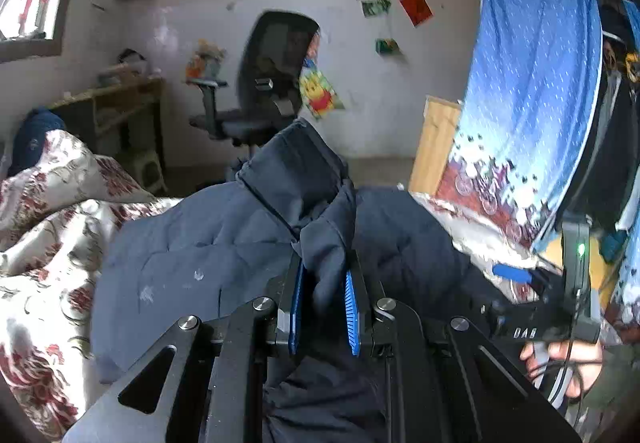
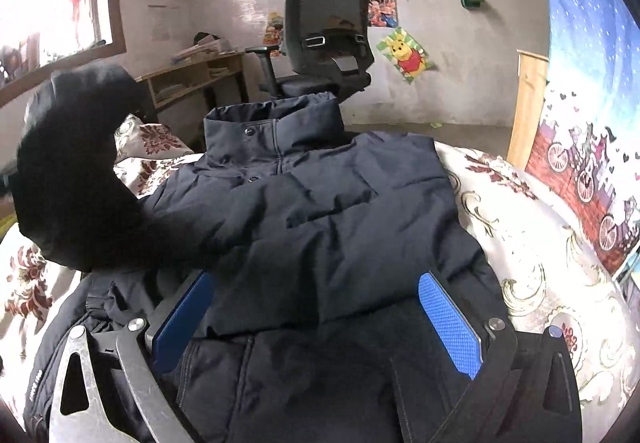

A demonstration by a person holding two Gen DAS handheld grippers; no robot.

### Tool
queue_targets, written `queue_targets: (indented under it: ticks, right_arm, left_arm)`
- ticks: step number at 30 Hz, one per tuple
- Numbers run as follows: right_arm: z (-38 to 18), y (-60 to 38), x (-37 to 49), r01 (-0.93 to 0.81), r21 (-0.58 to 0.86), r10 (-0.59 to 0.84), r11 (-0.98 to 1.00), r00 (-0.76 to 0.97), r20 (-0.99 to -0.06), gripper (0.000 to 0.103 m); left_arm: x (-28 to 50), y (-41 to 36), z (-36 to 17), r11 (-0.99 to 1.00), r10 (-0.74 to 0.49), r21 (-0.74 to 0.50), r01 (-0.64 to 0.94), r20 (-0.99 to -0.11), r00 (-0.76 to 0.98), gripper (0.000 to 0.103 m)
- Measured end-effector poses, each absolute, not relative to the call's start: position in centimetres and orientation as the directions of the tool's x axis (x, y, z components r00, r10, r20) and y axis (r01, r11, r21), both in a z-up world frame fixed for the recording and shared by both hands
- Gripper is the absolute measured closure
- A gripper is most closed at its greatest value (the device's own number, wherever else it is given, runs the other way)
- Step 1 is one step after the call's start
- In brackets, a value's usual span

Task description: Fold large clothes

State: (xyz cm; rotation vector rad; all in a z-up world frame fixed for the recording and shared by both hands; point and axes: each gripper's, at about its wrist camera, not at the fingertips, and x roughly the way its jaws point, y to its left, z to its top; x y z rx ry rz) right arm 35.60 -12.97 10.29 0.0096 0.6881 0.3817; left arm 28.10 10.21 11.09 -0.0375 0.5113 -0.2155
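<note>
A large dark navy puffer jacket (image 2: 320, 203) lies front up on a floral bedspread (image 2: 540, 243), its collar pointing away. My left gripper (image 1: 324, 283) is shut on a bunched fold of the jacket (image 1: 324, 243), lifted above the body of the jacket (image 1: 192, 255). In the right wrist view a raised sleeve (image 2: 76, 171) arcs up at the left. My right gripper (image 2: 316, 307) is open, its blue pads (image 2: 448, 327) on either side of the jacket's lower edge. The right gripper's body also shows in the left wrist view (image 1: 560, 307), held by a hand.
The bedspread (image 1: 48, 243) covers the bed around the jacket. A black office chair (image 2: 328, 39) and a wooden desk (image 2: 192, 79) stand by the far wall. A blue patterned curtain (image 1: 532, 103) hangs at the right, next to a wooden post (image 2: 528, 107).
</note>
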Motion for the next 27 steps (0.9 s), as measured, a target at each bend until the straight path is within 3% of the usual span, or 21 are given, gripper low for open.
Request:
queue_targets:
  ticks: [12, 19, 22, 24, 27]
  right_arm:
    - [8.6, -14.5, 36.6, -0.293, 0.252, 0.385, 0.922, 0.649, -0.656, 0.0]
    - [7.6, -13.5, 36.3, -0.308, 0.23, 0.378, 0.923, 0.626, -0.682, 0.0]
    - [6.9, -13.2, 36.6, -0.294, 0.221, 0.361, 0.93, 0.611, -0.705, 0.0]
    - [6.2, -13.2, 36.9, -0.283, 0.232, 0.36, 0.931, 0.593, -0.72, 0.0]
    - [5.6, -13.5, 37.0, -0.284, 0.295, 0.408, 0.912, 0.564, -0.718, 0.0]
  left_arm:
    - [29.2, 7.5, 4.5, 0.969, -0.215, -0.047, 0.244, -0.654, 0.725, 0.088]
    - [28.5, 7.6, 2.1, 0.951, -0.282, -0.114, 0.288, -0.701, 0.655, 0.084]
    - [28.3, 7.8, 1.9, 0.942, -0.315, -0.152, 0.301, -0.714, 0.625, 0.072]
    - [28.0, 8.1, 2.0, 0.935, -0.336, -0.175, 0.307, -0.708, 0.62, 0.053]
    - [27.5, 8.4, 2.4, 0.927, -0.362, -0.201, 0.316, -0.696, 0.62, 0.044]
